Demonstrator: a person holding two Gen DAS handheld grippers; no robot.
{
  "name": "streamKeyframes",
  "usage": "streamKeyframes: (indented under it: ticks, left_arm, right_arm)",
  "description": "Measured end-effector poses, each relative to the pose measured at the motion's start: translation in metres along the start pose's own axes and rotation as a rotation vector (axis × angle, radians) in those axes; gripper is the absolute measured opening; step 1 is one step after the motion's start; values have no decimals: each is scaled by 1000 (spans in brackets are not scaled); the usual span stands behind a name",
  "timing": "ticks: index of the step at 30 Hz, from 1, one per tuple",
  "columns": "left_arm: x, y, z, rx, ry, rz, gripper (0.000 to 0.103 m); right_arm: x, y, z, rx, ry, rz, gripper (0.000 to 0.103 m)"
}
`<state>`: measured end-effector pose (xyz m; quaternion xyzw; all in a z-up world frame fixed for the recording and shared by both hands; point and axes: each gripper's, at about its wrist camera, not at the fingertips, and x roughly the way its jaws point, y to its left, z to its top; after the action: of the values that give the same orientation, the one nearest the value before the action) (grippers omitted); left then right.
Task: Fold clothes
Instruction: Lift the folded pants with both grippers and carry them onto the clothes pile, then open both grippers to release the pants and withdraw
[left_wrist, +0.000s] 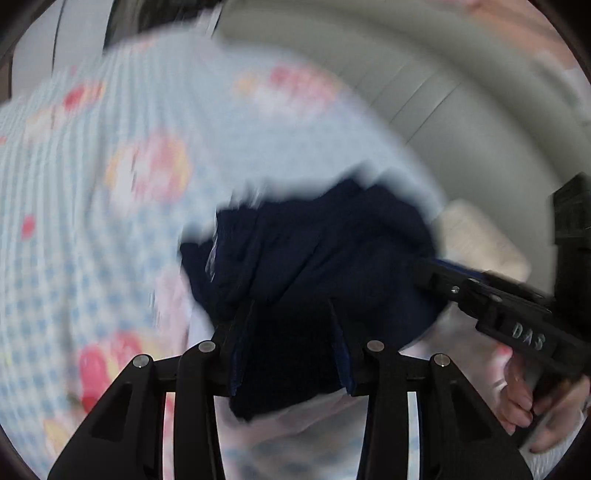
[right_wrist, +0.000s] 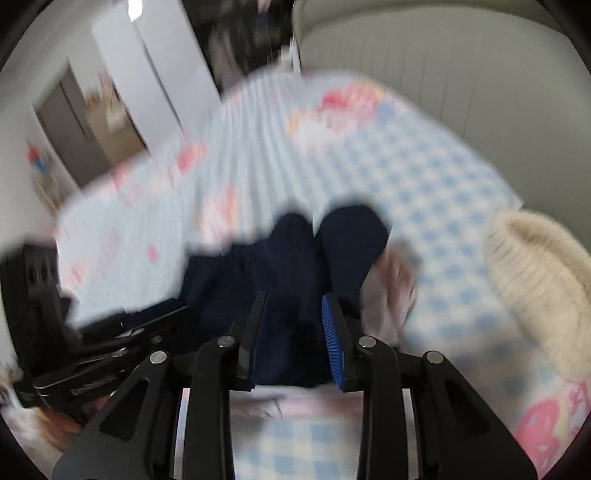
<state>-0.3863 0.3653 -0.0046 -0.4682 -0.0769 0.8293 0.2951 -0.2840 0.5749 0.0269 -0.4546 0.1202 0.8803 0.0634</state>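
Observation:
A dark navy garment (left_wrist: 317, 243) hangs bunched above the blue-checked bed sheet (left_wrist: 74, 221). My left gripper (left_wrist: 291, 310) is shut on a thick fold of the garment. My right gripper (right_wrist: 295, 302) is shut on another part of the same garment (right_wrist: 295, 258), and its fingers (left_wrist: 491, 299) show at the right in the left wrist view. The left gripper shows at the lower left in the right wrist view (right_wrist: 110, 350). Both views are blurred by motion.
The bed sheet (right_wrist: 424, 192) has pink and red cartoon prints. A cream fluffy item (right_wrist: 535, 280) lies at the right, also seen in the left wrist view (left_wrist: 480, 240). A padded grey headboard (right_wrist: 443, 66) stands behind. A white wardrobe (right_wrist: 147, 66) stands at the far left.

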Motion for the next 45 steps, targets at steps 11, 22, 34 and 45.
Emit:
streamKeyframes:
  ticks: [11,22,34,45]
  left_arm:
    - [-125,19,7,30,-180,136,44]
    - [-287,93,-36,27,-300,401,76]
    - [-420,144,-148,-71,-346,560,78]
    - [-469,116,-293,-137,-385,617,85]
  right_arm:
    - [-75,74,-3,-72,-165,-66,71]
    - [-139,219,-72,-128,-167,37,73]
    - [-169,332,-161,-224,-127,96,75]
    - [-225,351,-268,-278,-164,162,84]
